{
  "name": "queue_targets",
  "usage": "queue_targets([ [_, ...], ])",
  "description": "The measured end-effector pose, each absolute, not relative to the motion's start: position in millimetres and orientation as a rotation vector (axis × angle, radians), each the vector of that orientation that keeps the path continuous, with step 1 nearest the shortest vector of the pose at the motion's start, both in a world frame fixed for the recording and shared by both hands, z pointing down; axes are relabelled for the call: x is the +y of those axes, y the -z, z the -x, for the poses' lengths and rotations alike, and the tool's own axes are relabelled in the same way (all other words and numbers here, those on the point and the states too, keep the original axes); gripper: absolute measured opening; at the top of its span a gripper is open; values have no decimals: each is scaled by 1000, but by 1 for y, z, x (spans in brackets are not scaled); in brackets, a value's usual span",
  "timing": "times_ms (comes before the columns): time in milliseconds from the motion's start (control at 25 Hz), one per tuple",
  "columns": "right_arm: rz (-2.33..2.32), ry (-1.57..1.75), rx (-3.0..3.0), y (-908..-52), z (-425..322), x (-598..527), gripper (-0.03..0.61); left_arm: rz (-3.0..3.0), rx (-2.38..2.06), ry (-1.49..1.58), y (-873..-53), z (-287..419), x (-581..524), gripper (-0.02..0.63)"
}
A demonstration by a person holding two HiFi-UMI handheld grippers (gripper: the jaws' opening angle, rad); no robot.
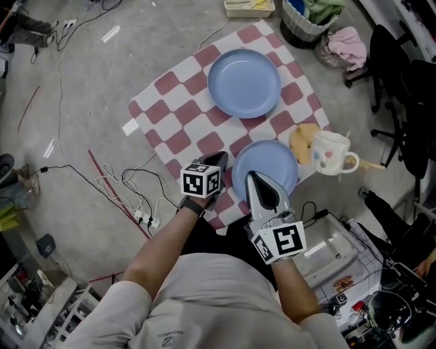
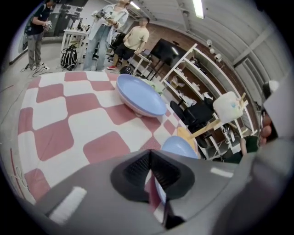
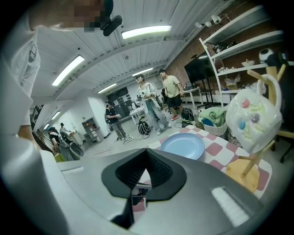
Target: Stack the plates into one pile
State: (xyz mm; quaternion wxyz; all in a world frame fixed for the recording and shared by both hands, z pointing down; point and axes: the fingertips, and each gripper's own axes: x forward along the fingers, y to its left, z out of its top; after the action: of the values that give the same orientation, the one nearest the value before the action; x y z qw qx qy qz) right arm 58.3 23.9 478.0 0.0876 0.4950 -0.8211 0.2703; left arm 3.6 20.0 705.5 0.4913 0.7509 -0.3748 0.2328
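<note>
Two light blue plates lie apart on a red-and-white checkered cloth (image 1: 184, 116) on the floor. The far plate (image 1: 244, 83) is near the cloth's far corner. The near plate (image 1: 276, 163) lies close to me. My left gripper (image 1: 221, 159) is shut and empty, hovering just left of the near plate. My right gripper (image 1: 251, 176) is shut and empty, its tips over the near plate's front-left part. The left gripper view shows the far plate (image 2: 140, 94) and the near plate (image 2: 179, 146) beyond the left gripper (image 2: 149, 173). The right gripper view shows the far plate (image 3: 182, 146) past the right gripper (image 3: 146, 166).
A painted white mug (image 1: 332, 153) sits on a wooden stand (image 1: 303, 142) at the cloth's right edge. A basket of clothes (image 1: 310, 13), office chairs (image 1: 398, 75), a grey case (image 1: 330, 249) and floor cables (image 1: 129, 194) surround the cloth. People (image 3: 151, 103) stand further off.
</note>
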Motion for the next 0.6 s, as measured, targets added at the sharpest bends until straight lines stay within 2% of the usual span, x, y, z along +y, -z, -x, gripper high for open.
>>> queue_targets([
  [600, -1525, -826, -2404, -490, -71, 51, 9, -1849, -768, -646, -727, -32, 71, 9],
])
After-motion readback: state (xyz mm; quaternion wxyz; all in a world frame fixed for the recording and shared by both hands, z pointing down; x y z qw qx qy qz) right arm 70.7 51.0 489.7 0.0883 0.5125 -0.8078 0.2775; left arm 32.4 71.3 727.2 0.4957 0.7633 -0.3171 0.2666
